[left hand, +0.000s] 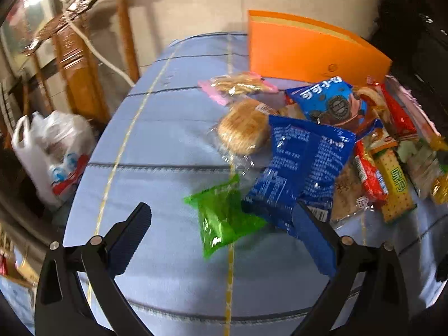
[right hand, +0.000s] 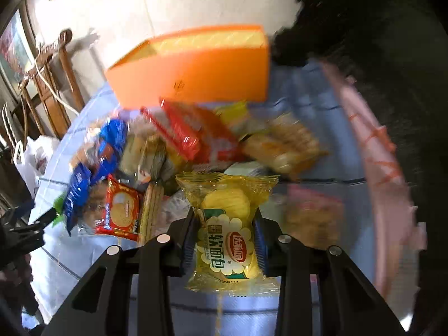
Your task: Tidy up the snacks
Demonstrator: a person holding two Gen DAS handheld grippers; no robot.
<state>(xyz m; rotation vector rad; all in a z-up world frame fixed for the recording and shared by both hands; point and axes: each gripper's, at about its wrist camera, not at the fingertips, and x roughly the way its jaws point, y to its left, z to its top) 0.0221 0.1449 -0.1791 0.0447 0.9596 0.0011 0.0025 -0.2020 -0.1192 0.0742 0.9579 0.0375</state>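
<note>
Yellow pack (right hand: pixel 228 232), printed 软面包, clamped between the right gripper (right hand: pixel 226 240) pads, near side of the snack pile (right hand: pixel 179 145). Left gripper (left hand: pixel 224 224) tilts down, jaws wide, over a glossy green pack (left hand: pixel 224 218) on blue cloth (left hand: pixel 168 140). Orange box (left hand: pixel 308 53) stands far.

One orange box (left hand: pixel 313 47) stands at twelve o'clock. One green packet (left hand: pixel 224 218), two blue packets (left hand: pixel 302 168), one yellow bread packet (right hand: pixel 228 232) and two red wrappers (right hand: pixel 182 134) show; the remainder blurs.
</note>
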